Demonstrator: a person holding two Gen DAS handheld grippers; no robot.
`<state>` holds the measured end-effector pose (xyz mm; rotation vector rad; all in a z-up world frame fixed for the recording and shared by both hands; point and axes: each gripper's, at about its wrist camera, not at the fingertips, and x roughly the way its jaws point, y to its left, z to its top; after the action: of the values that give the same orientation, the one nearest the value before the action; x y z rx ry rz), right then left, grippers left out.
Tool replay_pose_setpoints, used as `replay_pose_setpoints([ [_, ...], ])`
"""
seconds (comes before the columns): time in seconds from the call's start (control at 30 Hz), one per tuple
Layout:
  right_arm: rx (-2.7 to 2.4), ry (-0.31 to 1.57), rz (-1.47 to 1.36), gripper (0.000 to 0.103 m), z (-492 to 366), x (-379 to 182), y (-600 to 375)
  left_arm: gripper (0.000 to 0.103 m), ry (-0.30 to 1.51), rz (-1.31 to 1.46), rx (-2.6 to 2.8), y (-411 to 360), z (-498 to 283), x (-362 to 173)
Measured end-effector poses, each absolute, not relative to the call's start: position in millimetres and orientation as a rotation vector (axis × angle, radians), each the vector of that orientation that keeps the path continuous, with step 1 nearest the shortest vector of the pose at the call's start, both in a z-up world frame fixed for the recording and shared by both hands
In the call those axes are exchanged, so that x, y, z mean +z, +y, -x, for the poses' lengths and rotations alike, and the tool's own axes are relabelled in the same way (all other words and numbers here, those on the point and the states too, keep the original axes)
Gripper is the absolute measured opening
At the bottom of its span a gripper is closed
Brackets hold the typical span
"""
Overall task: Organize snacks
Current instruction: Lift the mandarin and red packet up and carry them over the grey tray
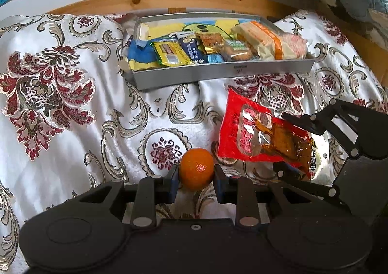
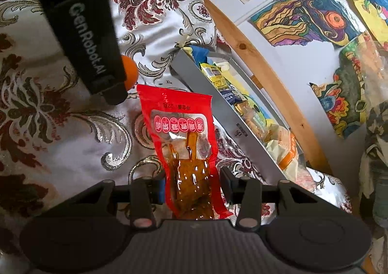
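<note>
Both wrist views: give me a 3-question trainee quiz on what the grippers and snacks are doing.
1. True or false: the left gripper has its fingers on either side of the orange.
2. What lies between the right gripper fingers? A) red snack packet B) yellow packet C) nothing
3. Fill in: most snacks already sit in the grey ____.

Key: 1 true; 2 A; 3 tray.

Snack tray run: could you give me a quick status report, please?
Left gripper shut on orange. Right gripper astride red snack packet, closure unclear. Grey tray ahead, already crowded with snacks.
</note>
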<state>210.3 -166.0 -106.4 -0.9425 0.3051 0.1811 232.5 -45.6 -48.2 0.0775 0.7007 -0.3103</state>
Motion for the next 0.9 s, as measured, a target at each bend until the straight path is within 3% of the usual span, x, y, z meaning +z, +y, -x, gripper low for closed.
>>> replay_pose_setpoints([
  [0.9,0.086,0.245,0.952,0.047,-223,-70,-175,0.031,0.543,0.036,-0.262,-34,-282,1],
])
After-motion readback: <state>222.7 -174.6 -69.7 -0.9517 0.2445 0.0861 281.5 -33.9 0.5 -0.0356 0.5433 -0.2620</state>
